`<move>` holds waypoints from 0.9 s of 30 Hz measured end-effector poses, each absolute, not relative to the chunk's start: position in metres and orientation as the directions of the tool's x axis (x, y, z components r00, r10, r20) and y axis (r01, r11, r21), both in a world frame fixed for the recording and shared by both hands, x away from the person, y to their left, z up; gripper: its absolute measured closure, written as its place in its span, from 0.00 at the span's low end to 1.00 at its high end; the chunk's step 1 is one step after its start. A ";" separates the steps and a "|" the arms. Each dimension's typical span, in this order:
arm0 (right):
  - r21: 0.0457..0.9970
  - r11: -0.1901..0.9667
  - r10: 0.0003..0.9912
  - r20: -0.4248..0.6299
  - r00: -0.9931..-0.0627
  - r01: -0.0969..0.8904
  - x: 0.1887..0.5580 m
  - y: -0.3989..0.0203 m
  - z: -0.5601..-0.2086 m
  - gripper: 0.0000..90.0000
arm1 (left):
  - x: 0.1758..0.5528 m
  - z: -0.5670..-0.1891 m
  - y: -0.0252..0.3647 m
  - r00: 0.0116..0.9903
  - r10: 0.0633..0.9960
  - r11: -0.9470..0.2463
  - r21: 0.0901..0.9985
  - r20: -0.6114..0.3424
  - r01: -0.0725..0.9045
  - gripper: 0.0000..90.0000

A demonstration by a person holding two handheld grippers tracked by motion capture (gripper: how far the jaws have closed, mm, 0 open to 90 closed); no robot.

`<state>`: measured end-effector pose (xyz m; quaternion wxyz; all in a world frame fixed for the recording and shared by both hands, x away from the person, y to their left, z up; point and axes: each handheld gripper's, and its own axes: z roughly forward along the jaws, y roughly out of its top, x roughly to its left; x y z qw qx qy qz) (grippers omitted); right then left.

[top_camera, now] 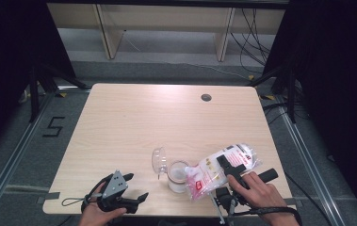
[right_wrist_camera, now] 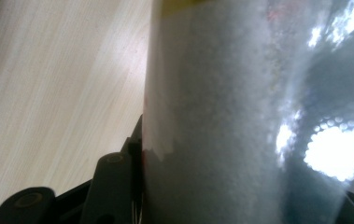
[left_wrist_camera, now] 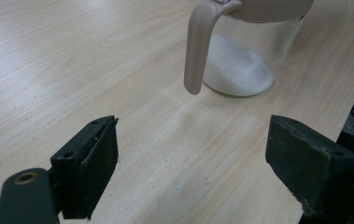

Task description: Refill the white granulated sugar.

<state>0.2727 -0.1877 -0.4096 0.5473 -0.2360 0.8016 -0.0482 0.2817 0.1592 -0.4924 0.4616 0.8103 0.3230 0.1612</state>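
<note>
A clear plastic container (top_camera: pixel 178 177) holding white granules stands near the table's front edge, its hinged lid (top_camera: pixel 159 161) tipped open to the left. My right gripper (top_camera: pixel 231 165) is shut on a clear bag of white granules (top_camera: pixel 214 172) with red print. The bag is tilted, its lower end over the container's mouth. In the right gripper view the bag (right_wrist_camera: pixel 240 116) sits pressed against the jaw. My left gripper (top_camera: pixel 136 187) rests open at the front left, nothing between its fingers. Ahead of the left gripper (left_wrist_camera: pixel 191 140) stands the container (left_wrist_camera: pixel 240 70), with a beige lid tab (left_wrist_camera: pixel 195 46) hanging down.
The wooden table (top_camera: pixel 143 122) has a round cable hole (top_camera: pixel 206 97) at the back right. Black curtains hang on both sides, and a light wooden shelf unit (top_camera: pixel 166 23) stands beyond the table's far edge.
</note>
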 end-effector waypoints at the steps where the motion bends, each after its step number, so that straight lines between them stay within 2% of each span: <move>1: -0.337 0.884 -0.432 -0.854 -0.290 -0.326 0.273 -0.188 -0.410 0.63 | 0.282 -0.492 0.159 0.738 0.674 -0.368 0.851 -0.034 0.376 0.19; 5: -0.333 0.886 -0.428 -0.855 -0.292 -0.323 0.272 -0.188 -0.409 0.63 | 0.284 -0.491 0.162 0.752 0.659 -0.409 0.842 0.007 0.351 0.19; 9: -0.347 0.875 -0.445 -0.850 -0.282 -0.338 0.274 -0.188 -0.408 0.63 | 0.282 -0.493 0.159 0.741 0.671 -0.367 0.852 -0.037 0.375 0.19; 13: -0.348 0.872 -0.448 -0.851 -0.274 -0.345 0.274 -0.188 -0.407 0.63 | 0.283 -0.492 0.160 0.749 0.662 -0.384 0.853 -0.014 0.355 0.19; 15: -0.335 0.882 -0.432 -0.856 -0.284 -0.332 0.273 -0.188 -0.408 0.63 | 0.282 -0.493 0.158 0.738 0.674 -0.358 0.855 -0.043 0.376 0.19; 19: -0.341 0.874 -0.444 -0.850 -0.284 -0.347 0.275 -0.188 -0.407 0.64 | 0.283 -0.492 0.160 0.749 0.662 -0.389 0.851 -0.009 0.354 0.19; 21: -0.340 0.876 -0.442 -0.850 -0.286 -0.342 0.275 -0.188 -0.408 0.64 | 0.283 -0.492 0.160 0.746 0.666 -0.377 0.852 -0.022 0.363 0.19; 22: -0.317 0.896 -0.411 -0.858 -0.308 -0.311 0.273 -0.189 -0.410 0.64 | 0.282 -0.492 0.159 0.738 0.674 -0.367 0.851 -0.035 0.375 0.19; 27: -0.342 0.874 -0.444 -0.851 -0.280 -0.346 0.276 -0.189 -0.408 0.64 | 0.282 -0.493 0.159 0.740 0.671 -0.366 0.852 -0.037 0.374 0.19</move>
